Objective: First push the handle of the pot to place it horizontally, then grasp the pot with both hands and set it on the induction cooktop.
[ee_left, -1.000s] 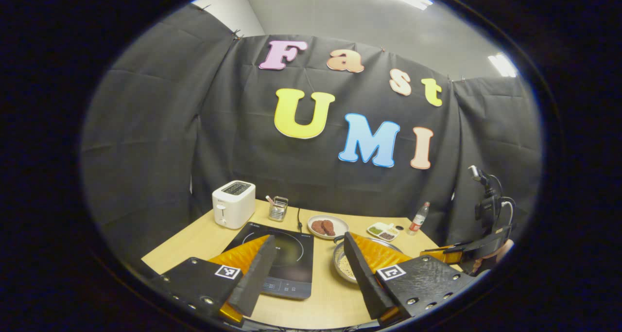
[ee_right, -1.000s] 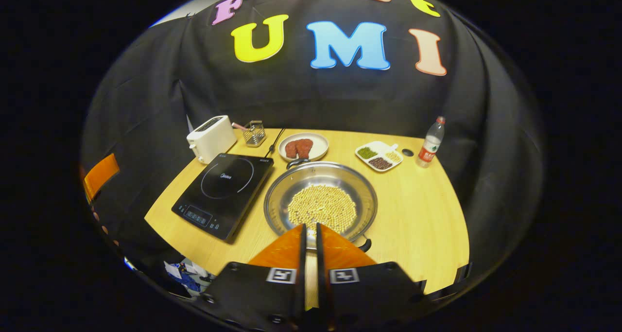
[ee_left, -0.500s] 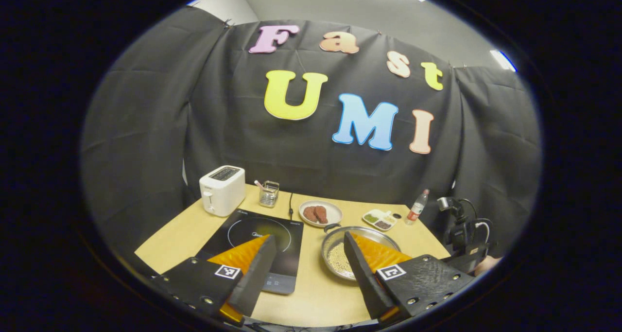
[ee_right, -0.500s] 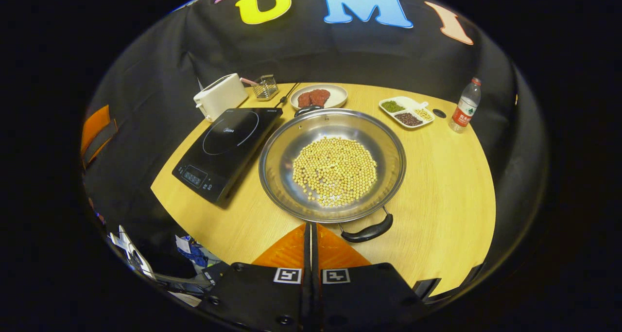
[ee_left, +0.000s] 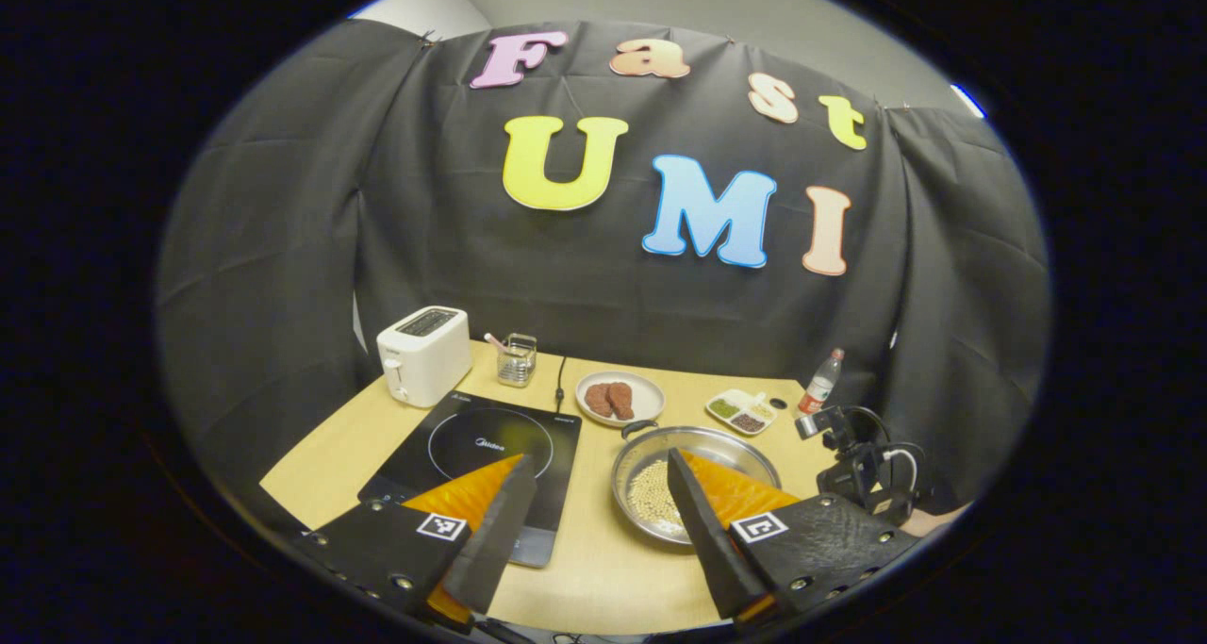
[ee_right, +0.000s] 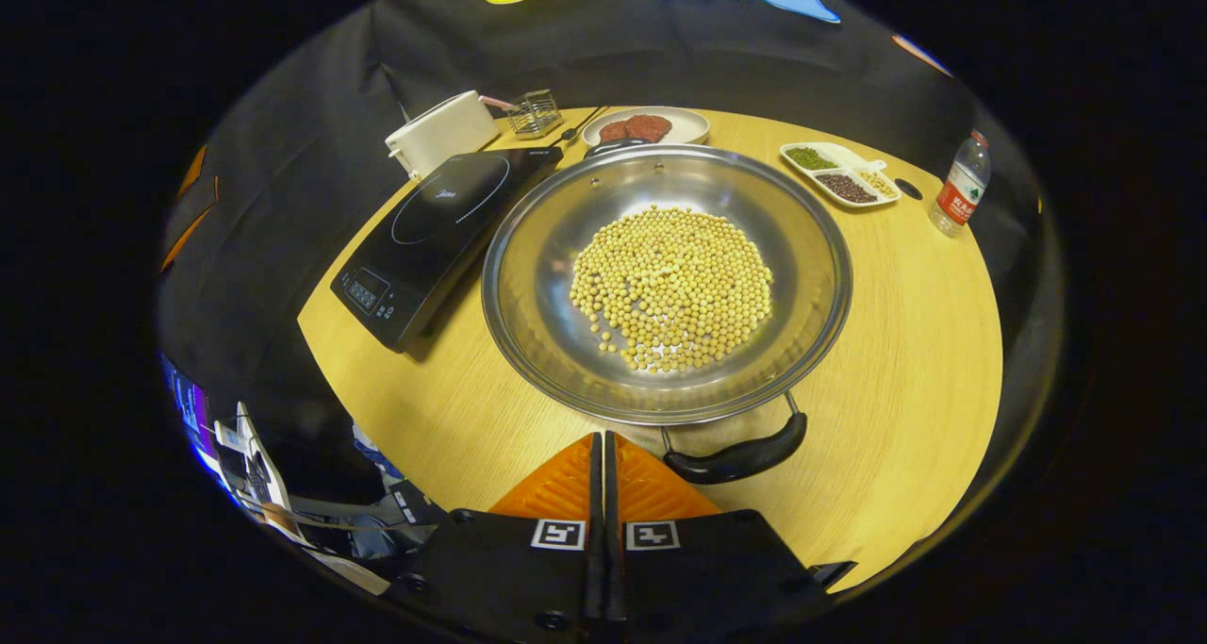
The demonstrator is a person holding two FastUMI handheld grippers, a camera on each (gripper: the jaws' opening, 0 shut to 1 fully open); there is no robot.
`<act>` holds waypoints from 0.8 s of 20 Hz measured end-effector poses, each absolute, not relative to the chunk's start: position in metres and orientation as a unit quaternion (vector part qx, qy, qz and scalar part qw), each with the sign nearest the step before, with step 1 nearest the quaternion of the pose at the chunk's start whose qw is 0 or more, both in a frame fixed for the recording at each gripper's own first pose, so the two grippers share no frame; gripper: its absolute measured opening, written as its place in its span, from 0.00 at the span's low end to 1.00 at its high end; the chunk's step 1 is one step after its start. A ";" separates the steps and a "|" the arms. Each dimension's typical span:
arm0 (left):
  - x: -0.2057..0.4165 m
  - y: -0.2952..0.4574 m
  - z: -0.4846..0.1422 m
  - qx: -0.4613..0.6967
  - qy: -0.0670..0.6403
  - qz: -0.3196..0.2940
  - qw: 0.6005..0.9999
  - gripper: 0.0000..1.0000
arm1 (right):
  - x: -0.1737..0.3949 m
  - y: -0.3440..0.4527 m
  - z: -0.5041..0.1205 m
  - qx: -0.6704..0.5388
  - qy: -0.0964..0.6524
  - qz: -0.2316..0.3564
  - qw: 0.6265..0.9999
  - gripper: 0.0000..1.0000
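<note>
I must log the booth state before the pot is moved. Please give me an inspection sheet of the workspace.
Surface: wooden table, intact.
Job's things: pot of beans beside induction cooktop, not on it; near handle free.
Clutter: toaster, meat plate, divided dish, bottle, wire holder.
Grippers: right gripper shut, empty; left gripper open.
Cables: black cord behind cooktop.
Surroundings: black cloth wall.

Looks like a mock kitchen set up inside a recording booth, not a real home: black cloth wall [ee_left: 283, 248] draped all round a small wooden table [ee_right: 905, 361], with a toaster [ee_left: 423, 355], induction cooktop [ee_right: 443, 229], steel pot [ee_right: 811, 248] of beans, plate of meat [ee_right: 646, 127] and a water bottle [ee_right: 956, 185] laid out like props.
</note>
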State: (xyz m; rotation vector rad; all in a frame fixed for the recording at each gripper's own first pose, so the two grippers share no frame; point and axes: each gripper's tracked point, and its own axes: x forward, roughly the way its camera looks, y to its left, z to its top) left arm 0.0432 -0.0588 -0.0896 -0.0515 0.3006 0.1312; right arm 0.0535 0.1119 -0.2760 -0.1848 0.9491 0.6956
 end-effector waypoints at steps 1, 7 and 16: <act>0.044 -0.061 -0.089 -0.025 0.150 0.068 0.986 0.83 | 0.054 0.112 -0.280 -0.090 0.450 0.329 0.825 0.02; 0.040 -0.075 -0.095 -0.022 0.160 0.079 0.984 0.86 | 0.060 0.107 -0.295 -0.106 0.460 0.336 0.815 0.02; 0.051 -0.094 -0.093 -0.022 0.157 0.082 0.984 0.84 | 0.078 0.078 -0.296 -0.121 0.453 0.323 0.822 0.02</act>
